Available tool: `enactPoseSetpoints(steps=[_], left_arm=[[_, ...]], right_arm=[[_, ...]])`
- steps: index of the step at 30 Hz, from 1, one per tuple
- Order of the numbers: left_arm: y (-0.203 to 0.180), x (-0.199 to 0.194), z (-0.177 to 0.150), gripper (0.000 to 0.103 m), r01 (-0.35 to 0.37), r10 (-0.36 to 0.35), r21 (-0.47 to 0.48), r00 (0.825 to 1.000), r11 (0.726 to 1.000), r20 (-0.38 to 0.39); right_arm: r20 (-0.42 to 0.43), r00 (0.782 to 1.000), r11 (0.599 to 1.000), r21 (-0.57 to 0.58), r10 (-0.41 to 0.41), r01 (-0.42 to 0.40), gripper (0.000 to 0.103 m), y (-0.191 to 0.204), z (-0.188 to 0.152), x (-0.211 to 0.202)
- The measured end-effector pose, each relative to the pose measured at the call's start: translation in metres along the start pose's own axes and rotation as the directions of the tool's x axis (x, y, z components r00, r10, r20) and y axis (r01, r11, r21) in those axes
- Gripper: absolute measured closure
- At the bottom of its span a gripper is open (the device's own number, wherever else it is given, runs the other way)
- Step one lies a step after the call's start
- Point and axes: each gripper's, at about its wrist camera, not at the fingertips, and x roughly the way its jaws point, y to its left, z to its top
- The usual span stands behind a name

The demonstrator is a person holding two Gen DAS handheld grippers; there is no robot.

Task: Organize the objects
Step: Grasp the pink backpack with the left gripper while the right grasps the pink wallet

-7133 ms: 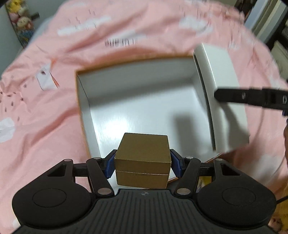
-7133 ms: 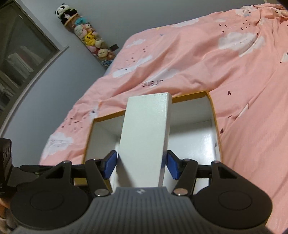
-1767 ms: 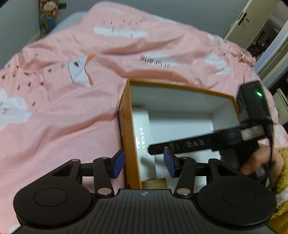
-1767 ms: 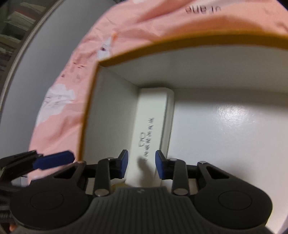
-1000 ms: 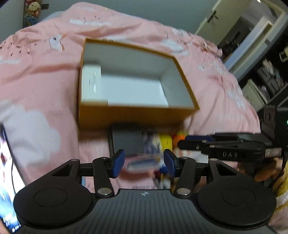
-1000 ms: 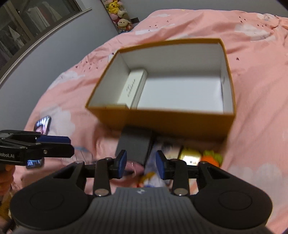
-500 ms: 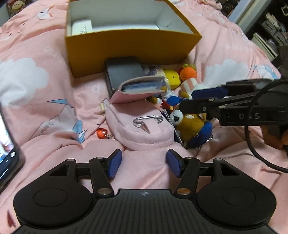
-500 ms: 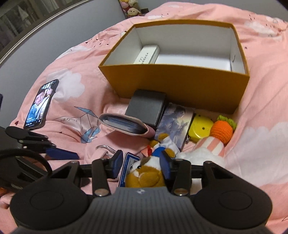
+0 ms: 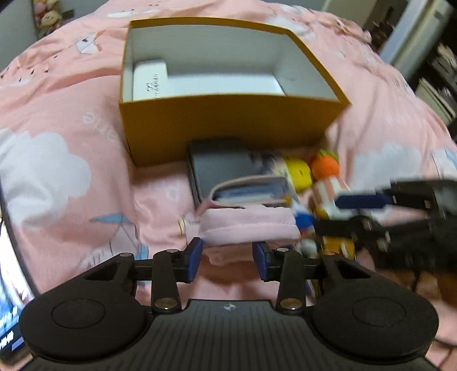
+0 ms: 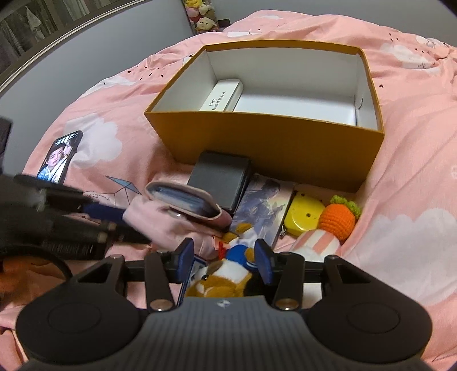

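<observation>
An open orange box (image 9: 228,120) (image 10: 274,142) stands on the pink bed with a white carton (image 9: 148,80) (image 10: 221,95) inside at its left. In front of it lie a black box (image 10: 220,177), a pink pouch (image 9: 245,222) (image 10: 182,205), a picture card (image 10: 262,199), a yellow disc (image 10: 304,214), an orange crochet carrot (image 10: 338,218) and a striped plush (image 10: 317,242). My left gripper (image 9: 227,258) is open, its fingers on either side of the pouch's near end. My right gripper (image 10: 224,261) is open around a brown and white plush dog (image 10: 225,274).
A phone (image 10: 60,157) with a lit screen lies on the bedspread at the left. Stuffed toys (image 10: 201,14) sit by the far wall. Shelves stand beyond the bed at the right in the left wrist view. The pink bedspread (image 10: 414,171) surrounds the box.
Both grippers came away from the box, where the gold box and white carton were left, down to the pile in front. The left one has closed in on the pink pouch.
</observation>
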Motion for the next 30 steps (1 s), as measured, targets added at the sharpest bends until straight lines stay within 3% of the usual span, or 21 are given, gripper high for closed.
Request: enactPoseSetpoints(steps=[5, 9, 11, 14, 21, 26, 30], left_arm=[[0.009, 0.007, 0.013, 0.059, -0.011, 0.012, -0.049, 0.999, 0.999, 0.036], [0.019, 0.010, 0.019, 0.058, 0.033, -0.026, -0.118, 0.998, 0.992, 0.059], [0.022, 0.012, 0.021, 0.058, 0.050, -0.042, -0.134, 0.997, 0.990, 0.061], [0.023, 0.010, 0.022, 0.057, 0.053, -0.044, -0.131, 0.997, 0.990, 0.067], [0.023, 0.004, 0.020, 0.035, 0.022, -0.020, -0.054, 0.999, 0.998, 0.043], [0.023, 0.029, 0.015, 0.035, 0.003, -0.004, -0.055, 1.000, 0.998, -0.014], [0.025, 0.041, 0.013, 0.049, 0.025, -0.027, -0.090, 0.999, 0.996, -0.030]], right_arm=[[-0.023, 0.999, 0.999, -0.024, 0.048, -0.048, 0.055, 0.005, 0.003, 0.008], [-0.049, 0.997, 0.995, -0.070, 0.067, -0.070, 0.068, 0.014, 0.011, 0.025], [-0.046, 0.997, 0.994, -0.085, 0.060, -0.064, 0.068, 0.015, 0.018, 0.034], [-0.031, 0.996, 0.993, -0.088, 0.078, -0.081, 0.087, 0.014, 0.028, 0.045], [-0.015, 0.984, 0.981, 0.089, 0.175, -0.173, 0.089, -0.008, 0.044, 0.061], [-0.021, 0.975, 0.965, 0.152, 0.219, -0.214, 0.088, -0.017, 0.046, 0.070], [-0.016, 0.977, 0.966, 0.152, 0.214, -0.210, 0.080, -0.018, 0.044, 0.071]])
